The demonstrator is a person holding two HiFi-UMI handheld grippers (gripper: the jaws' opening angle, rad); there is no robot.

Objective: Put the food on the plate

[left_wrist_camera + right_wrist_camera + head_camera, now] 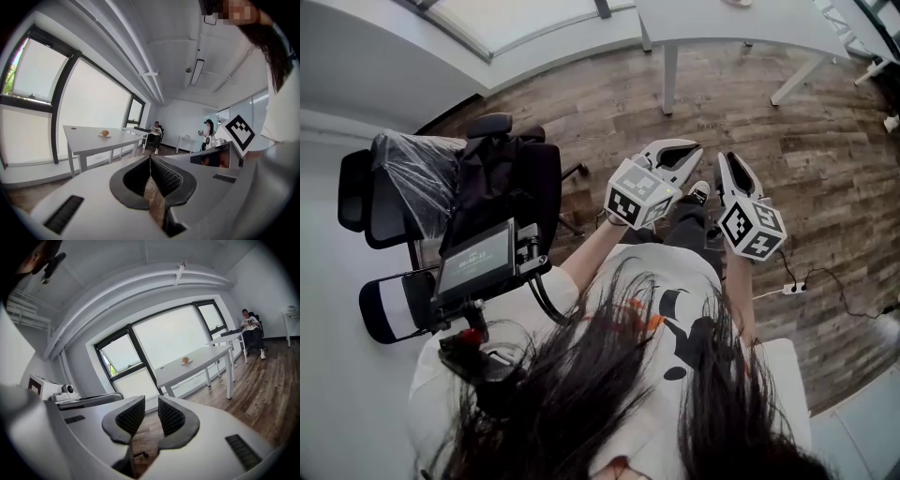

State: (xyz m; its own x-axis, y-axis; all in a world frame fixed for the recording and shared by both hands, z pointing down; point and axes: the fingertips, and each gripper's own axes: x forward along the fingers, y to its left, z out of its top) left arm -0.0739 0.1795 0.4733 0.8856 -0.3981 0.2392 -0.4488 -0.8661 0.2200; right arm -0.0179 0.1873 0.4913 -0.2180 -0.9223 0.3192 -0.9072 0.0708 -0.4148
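Left gripper (150,159), right gripper (150,400) (ribbed pads (171,416)) closed.

Bright daylight from windows (173,333); fisheye edges bend and darken.

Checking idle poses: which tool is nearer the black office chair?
Left. The left tool is held on the side toward the black office chair, apart from it; the right tool is beside the left one, farther from the chair.

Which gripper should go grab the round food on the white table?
Probably right, though barely. The right gripper and left gripper are both empty and far from the table where the food sits; the right one lines up with it more.
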